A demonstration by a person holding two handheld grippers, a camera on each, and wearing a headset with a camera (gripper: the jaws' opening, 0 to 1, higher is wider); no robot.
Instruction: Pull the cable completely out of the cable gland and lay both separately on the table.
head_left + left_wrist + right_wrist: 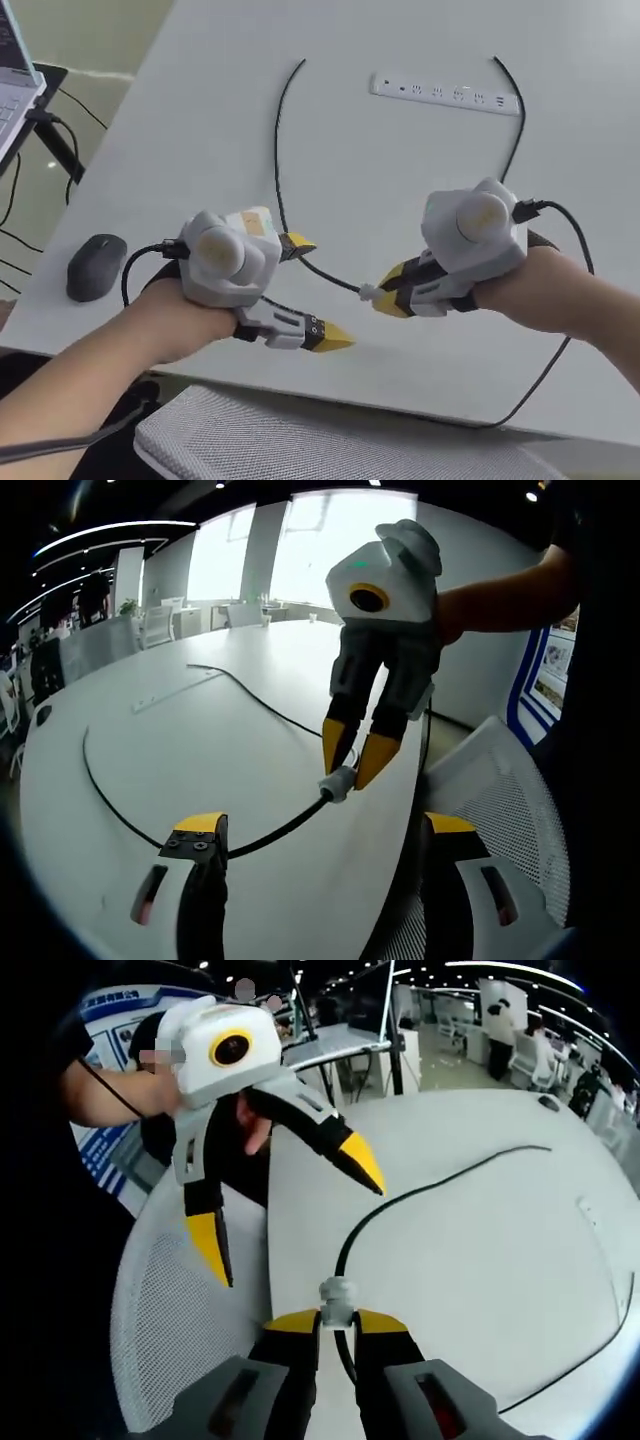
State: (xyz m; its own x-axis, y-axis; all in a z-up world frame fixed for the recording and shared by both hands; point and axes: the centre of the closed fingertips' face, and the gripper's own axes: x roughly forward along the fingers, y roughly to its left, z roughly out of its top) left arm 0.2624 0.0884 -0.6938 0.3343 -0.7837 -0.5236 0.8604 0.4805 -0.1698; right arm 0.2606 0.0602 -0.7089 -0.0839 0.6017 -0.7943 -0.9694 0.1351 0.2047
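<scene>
Cable gland (370, 293), small and whitish, sat pinched at the very tips of the right gripper (384, 297) near the near edge of the desk (200, 100), with the thin black cable (278, 150) coming out of it. At the left edge lay a dark mouse (96, 266). Next, the left gripper (325, 290) had its jaws spread wide and gripped nothing, the cable passing close by one tip (touching or not, I could not tell). Further right, the right gripper's jaws were nearly closed on the gland. The cable curved away toward the far edge, where a white power strip (445, 93) lay.
</scene>
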